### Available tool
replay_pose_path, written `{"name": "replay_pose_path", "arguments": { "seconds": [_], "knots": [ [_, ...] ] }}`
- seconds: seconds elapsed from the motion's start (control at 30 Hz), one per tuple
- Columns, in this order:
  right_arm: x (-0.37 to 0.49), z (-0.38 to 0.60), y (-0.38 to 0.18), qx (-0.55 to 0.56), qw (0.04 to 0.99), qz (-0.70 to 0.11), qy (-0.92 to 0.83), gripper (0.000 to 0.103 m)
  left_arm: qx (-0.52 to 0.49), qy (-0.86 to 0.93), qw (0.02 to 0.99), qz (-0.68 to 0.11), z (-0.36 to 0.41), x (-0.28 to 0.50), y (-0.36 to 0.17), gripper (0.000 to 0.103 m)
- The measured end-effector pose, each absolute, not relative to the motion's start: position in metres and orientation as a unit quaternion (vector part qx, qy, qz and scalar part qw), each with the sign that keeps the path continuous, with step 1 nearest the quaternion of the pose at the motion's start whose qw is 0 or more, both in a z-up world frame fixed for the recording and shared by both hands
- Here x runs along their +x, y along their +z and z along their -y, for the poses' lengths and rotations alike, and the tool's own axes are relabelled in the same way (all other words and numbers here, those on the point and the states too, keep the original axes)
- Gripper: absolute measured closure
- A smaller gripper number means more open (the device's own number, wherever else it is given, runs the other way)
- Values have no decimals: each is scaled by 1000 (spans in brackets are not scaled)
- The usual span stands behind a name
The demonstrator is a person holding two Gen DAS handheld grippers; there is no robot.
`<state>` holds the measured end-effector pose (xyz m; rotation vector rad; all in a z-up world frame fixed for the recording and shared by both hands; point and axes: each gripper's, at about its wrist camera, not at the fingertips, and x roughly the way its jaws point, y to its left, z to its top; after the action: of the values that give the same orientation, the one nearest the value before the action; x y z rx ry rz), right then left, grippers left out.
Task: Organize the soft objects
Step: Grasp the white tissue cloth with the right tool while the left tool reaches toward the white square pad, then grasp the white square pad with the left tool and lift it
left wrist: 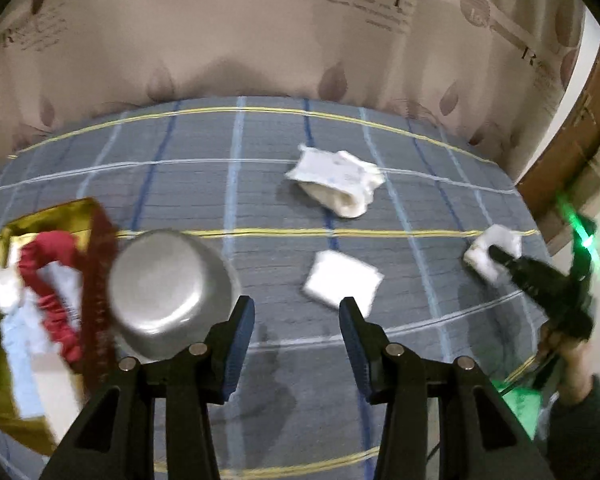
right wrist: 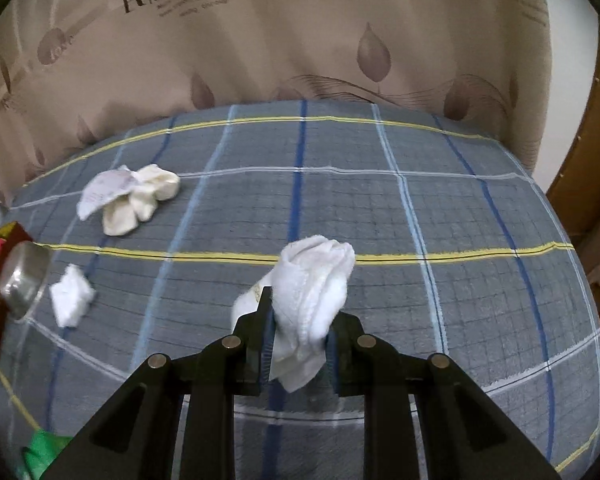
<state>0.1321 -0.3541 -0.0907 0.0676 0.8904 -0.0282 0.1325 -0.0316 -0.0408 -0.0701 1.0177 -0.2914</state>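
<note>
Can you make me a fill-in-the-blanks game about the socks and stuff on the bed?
1. The right hand-held gripper is shut on a rolled ____ sock.
2. The left hand-held gripper is ____ and holds nothing.
3. The red scrunchy fabric band lies inside the ____ box.
4. The round bowl beside that box is made of ____.

Missing words: white; open; gold; metal

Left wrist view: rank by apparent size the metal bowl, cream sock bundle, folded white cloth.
1. metal bowl, clearly largest, but nearest the camera.
2-3. cream sock bundle and folded white cloth look alike; the bundle lies farther away, so no ranking.
</note>
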Motion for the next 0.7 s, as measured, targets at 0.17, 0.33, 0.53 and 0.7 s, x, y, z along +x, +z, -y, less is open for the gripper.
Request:
{"name": "replay_pose_path", "arguments": {
  "seconds": [0.17,0.33,0.53,0.7],
  "knots": [
    [132,359,-101,35,907,-418,-26,83,-30,-151,855,-495,55,147,-49,56],
    [129,361,-106,40,911,-409,-29,83,-34,-156,841,-517,73,162,-69,56],
    [124,358,-109,36,915,-400,-33,83,-21,-146,831,-536,85,178,-96,56],
    [125,359,-110,42,914,-402,-32,83,-3,-146,832,-536,93,185,-109,56]
  ]
}}
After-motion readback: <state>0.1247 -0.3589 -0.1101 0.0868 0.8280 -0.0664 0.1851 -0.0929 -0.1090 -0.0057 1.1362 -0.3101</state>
